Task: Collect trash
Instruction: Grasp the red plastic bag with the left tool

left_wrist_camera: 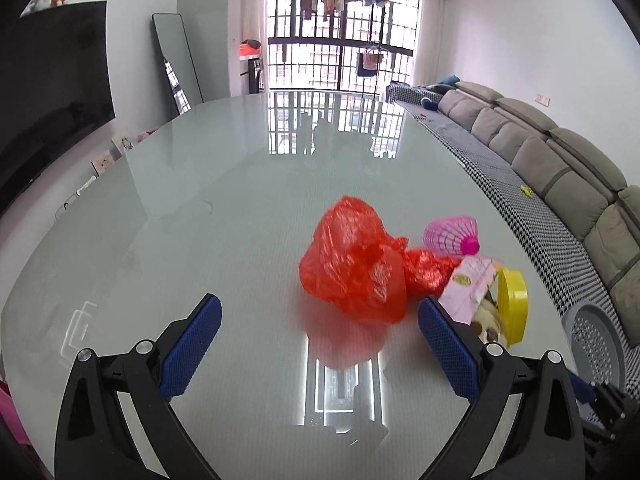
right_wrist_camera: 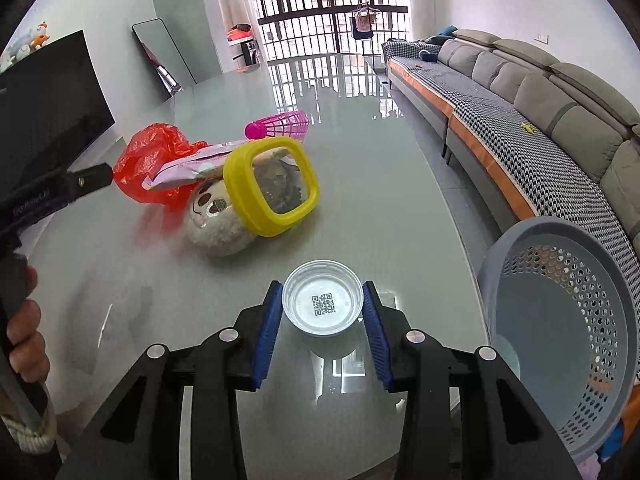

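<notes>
A crumpled red plastic bag (left_wrist_camera: 356, 268) lies on the glass table just ahead of my open, empty left gripper (left_wrist_camera: 320, 320); it also shows in the right wrist view (right_wrist_camera: 152, 164). Beside it lie a pink wrapper (left_wrist_camera: 470, 286), a pink shuttlecock (right_wrist_camera: 280, 125), a yellow-lidded jar (right_wrist_camera: 276, 186) and a round plush toy (right_wrist_camera: 218, 222). My right gripper (right_wrist_camera: 322, 314) is shut on a small clear plastic cup (right_wrist_camera: 322, 304) with a QR code on its base, held just above the table.
A grey perforated basket (right_wrist_camera: 560, 340) stands at the table's right edge, close to my right gripper; it also shows in the left wrist view (left_wrist_camera: 596, 344). A grey sofa (right_wrist_camera: 560, 92) runs along the right. A television (left_wrist_camera: 52, 92) hangs left.
</notes>
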`<state>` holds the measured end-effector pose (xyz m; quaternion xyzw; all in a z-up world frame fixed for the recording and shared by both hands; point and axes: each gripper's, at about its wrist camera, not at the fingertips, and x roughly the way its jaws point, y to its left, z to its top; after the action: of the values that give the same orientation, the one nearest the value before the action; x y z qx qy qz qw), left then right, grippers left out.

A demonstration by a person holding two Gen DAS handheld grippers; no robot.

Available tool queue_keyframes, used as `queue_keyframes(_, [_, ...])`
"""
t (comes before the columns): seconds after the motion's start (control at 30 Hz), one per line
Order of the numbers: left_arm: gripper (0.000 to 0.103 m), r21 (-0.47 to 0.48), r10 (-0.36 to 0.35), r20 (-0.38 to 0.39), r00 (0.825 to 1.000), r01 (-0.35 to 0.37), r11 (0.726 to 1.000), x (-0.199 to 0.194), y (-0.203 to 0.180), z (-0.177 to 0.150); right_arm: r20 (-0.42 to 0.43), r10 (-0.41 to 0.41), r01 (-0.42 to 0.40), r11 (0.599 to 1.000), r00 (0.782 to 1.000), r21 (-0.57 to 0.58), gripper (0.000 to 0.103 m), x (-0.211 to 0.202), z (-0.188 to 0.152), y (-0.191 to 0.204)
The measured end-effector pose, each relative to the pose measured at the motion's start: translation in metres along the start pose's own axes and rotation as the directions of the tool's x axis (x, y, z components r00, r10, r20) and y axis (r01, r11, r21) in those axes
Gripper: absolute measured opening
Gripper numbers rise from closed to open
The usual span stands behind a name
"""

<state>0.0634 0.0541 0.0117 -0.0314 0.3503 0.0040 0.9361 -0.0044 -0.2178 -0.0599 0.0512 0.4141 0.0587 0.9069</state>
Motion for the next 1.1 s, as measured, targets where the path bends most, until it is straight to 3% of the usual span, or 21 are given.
queue_keyframes(0.17, [0.097,-0.016,0.003,0.007,1.0,-0.003,1.0,0.017,0.002,0.026,0.009,0.017,-0.017,1.0,1.0,0.009,0.039,-0.003,-0.001,-0.001])
queue_keyframes(0.27, [0.097,-0.011,-0.02,-0.044,0.999,0.019,1.0,0.04,-0.005,0.031,0.009,0.021,-0.021,1.0,1.0,0.02,0.039,-0.003,-0.001,-0.004])
queue_keyframes(0.5, [0.095,0.018,0.017,-0.132,0.991,-0.014,1.0,0.084,-0.014,0.022,0.004,0.019,-0.019,0.999,1.0,0.04,0.039,0.003,0.001,-0.009])
queue_keyframes(0.57, [0.085,0.024,0.027,-0.16,0.987,-0.024,0.999,0.093,-0.013,0.018,0.001,0.02,-0.02,0.999,1.0,0.045,0.039,0.005,0.002,-0.01])
queue_keyframes(0.63, [0.058,0.019,0.011,-0.195,0.981,-0.008,1.0,0.098,-0.011,0.015,-0.001,0.022,-0.022,0.999,1.0,0.048,0.039,0.007,0.002,-0.011])
queue_keyframes(0.83, [0.021,-0.009,-0.013,-0.189,0.982,0.012,1.0,0.092,-0.002,0.014,0.001,0.027,-0.027,0.998,1.0,0.053,0.039,0.006,0.002,-0.012])
queue_keyframes(0.93, [0.013,-0.029,-0.003,-0.162,0.987,-0.002,1.0,0.083,0.007,0.016,0.01,0.026,-0.027,0.998,1.0,0.05,0.039,0.002,0.003,-0.013])
queue_keyframes(1.1, [0.012,-0.03,0.04,-0.097,0.994,-0.043,0.999,0.059,0.016,0.02,0.026,0.029,-0.03,0.998,0.999,0.046,0.039,-0.004,0.004,-0.014])
